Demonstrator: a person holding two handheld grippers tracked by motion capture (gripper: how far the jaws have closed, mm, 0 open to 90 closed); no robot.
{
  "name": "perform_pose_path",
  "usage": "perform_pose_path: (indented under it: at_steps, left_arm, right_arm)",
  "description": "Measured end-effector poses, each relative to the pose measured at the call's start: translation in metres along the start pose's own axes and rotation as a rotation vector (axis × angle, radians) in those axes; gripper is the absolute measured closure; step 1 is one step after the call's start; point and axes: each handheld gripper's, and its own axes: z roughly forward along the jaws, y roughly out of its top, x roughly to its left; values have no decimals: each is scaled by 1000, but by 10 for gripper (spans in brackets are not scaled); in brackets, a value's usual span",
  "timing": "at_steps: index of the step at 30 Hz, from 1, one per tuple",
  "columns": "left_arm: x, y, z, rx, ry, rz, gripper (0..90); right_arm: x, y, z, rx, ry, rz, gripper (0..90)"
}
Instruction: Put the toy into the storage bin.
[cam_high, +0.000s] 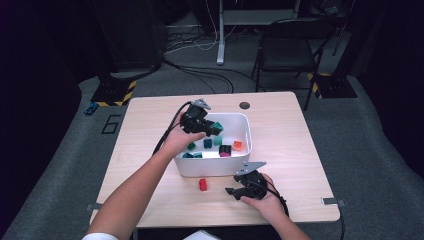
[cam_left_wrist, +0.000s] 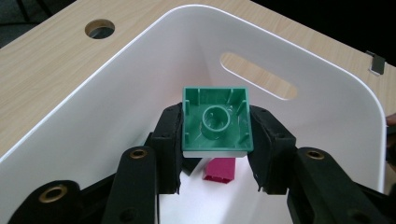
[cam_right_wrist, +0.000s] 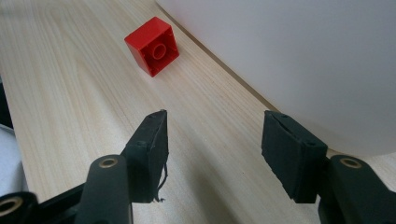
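Inside white bin (cam_high: 246, 145), assorted coloured blocks (cam_high: 225, 149)

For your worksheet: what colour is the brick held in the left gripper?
Green; the brick shows best in the left gripper view.

The high view looks forward and down from above the person's side of the table (cam_high: 150, 150), far enough back to take in the whole top with the white bin (cam_high: 240, 165) near its middle. The left gripper view sits close above the bin (cam_left_wrist: 299, 51), looking down into it. The right gripper view hangs low beside the bin's outer wall (cam_right_wrist: 303, 56), facing, I think, along the tabletop. All three views share that bin.
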Motion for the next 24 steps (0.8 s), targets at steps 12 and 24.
perform_pose_path:
  at_steps: [12, 24]
  left_arm:
    - [2, 0, 36, 47, 19, 16, 582]
    - [-2, 1, 23, 38, 36, 2, 462]
  right_arm:
    - [0, 0, 0, -1, 4, -6, 407]
    - [0, 0, 0, 1, 7, 0, 407]
